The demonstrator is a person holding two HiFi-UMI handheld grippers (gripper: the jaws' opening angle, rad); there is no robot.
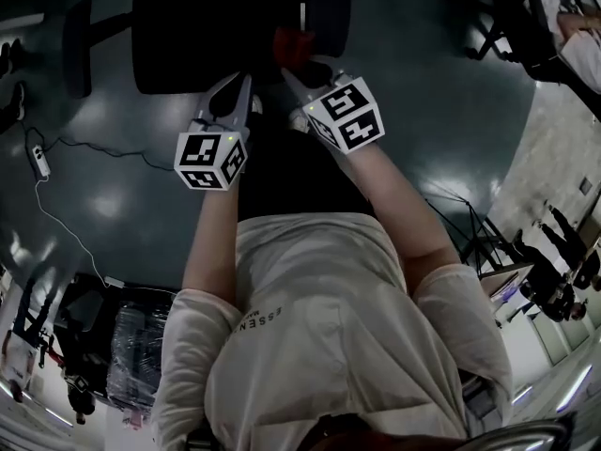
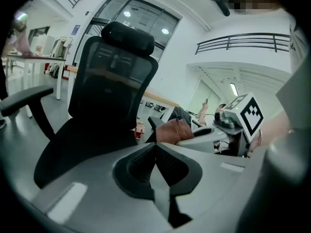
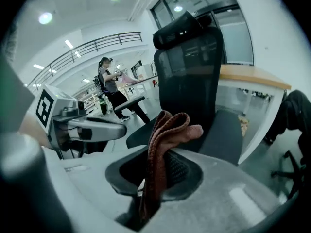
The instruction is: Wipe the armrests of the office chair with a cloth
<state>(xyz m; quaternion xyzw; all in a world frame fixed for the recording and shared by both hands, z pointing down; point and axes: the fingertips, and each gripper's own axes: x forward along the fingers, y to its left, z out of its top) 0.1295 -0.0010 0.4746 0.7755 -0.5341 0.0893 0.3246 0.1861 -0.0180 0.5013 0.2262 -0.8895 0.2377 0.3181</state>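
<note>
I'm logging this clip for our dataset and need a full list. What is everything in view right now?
office chair: one, black, straight ahead
armrest: one clearly seen, dark grey, on the chair's side at the left of the left gripper view
cloth: one, reddish brown, folded, raised in front of the chair
power strip: one, white, with cable, on the floor at the left of the head view
desk: one, wood top, behind the chair
bystander: one, dark clothes, far background
left gripper: one, grey, shut, empty
right gripper: one, grey, shut on the cloth
</note>
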